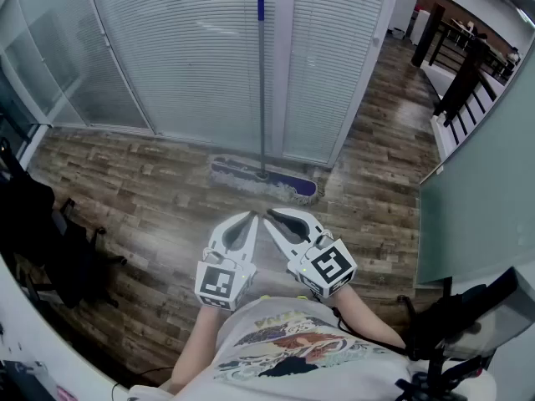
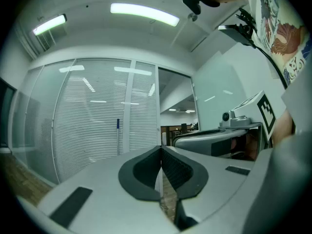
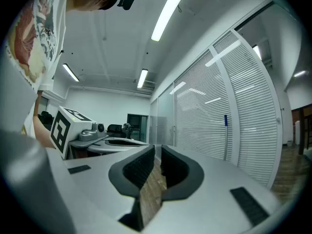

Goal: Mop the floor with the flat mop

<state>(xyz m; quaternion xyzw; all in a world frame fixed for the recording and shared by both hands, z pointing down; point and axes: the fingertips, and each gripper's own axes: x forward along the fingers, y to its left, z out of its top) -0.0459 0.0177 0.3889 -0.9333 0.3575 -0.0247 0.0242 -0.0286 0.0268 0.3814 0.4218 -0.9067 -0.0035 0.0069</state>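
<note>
Nearest, at the bottom middle of the head view, there's the person's white printed T-shirt [image 1: 284, 341], with both arms stretched out over the floor. The left hand-held gripper [image 1: 252, 216] has its jaws pressed together with nothing between them. Same deal with the right hand-held gripper [image 1: 271, 216]: jaws closed, empty, just a thin sliver of floor showing between the pads in its own view. The two tips sit just beside each other, angled inward.

The brown wood-look plank floor [image 1: 150, 199] is bare between the tips and the mop, and it runs wide open toward the left middle of the frame. The flat mop's blue-purple pad [image 1: 263, 180] lies flat on the floor in the centre, near the tips but not touching them. Its long grey handle with a blue end [image 1: 261, 82] stands up against the glass wall with white slatted blinds [image 1: 184, 57], which closes off the top of the frame.

Tighter spots: a black chair-like clump [image 1: 50, 241] at the left edge, a pale frosted panel [image 1: 476, 199] along the right and a black stand [image 1: 451, 316] at lower right. Upper right, the floor continues past a dark railing [image 1: 456, 73].
</note>
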